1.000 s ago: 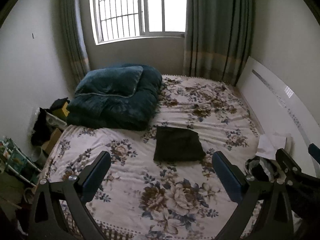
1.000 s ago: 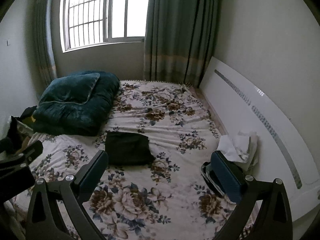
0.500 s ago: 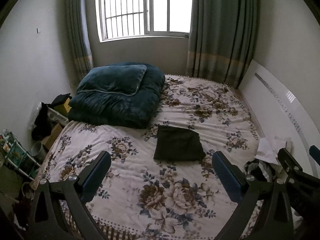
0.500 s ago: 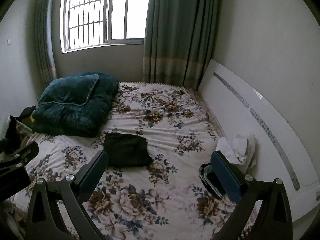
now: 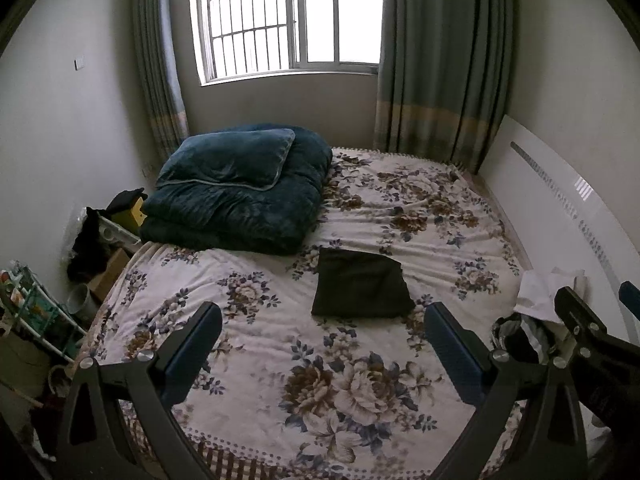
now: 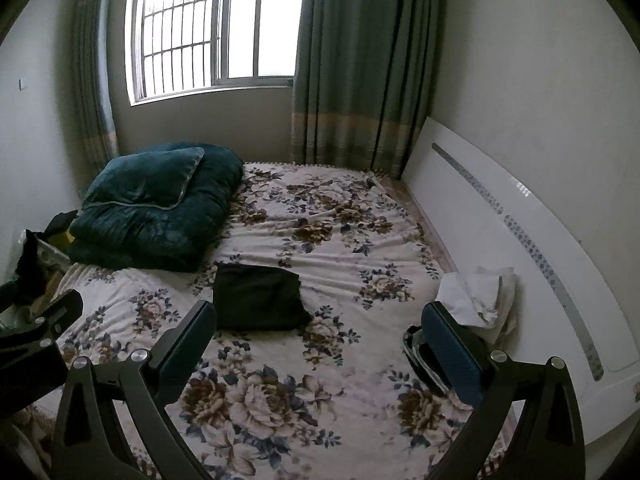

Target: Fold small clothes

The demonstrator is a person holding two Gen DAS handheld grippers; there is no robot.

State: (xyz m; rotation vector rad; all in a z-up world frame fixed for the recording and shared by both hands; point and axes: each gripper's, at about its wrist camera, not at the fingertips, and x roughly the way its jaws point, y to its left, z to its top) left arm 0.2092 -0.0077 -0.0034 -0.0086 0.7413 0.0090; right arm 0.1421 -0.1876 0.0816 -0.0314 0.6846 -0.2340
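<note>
A dark folded garment (image 5: 361,289) lay flat near the middle of the floral bedspread (image 5: 280,344), squared off and touching neither tool. The left gripper (image 5: 322,336) hung above the near part of the bed with its jaws wide apart and nothing between them; the right gripper (image 6: 320,334) was likewise spread open and empty, held off to the right. Beside the white headboard (image 6: 500,232) sat a small heap of white clothes (image 6: 480,296) and, just in front of it, a dark striped item (image 6: 420,356) partly hidden by a finger. A folded teal quilt (image 5: 240,192) with a matching pillow on top occupied the far left corner, below the barred window (image 5: 288,20).
</note>
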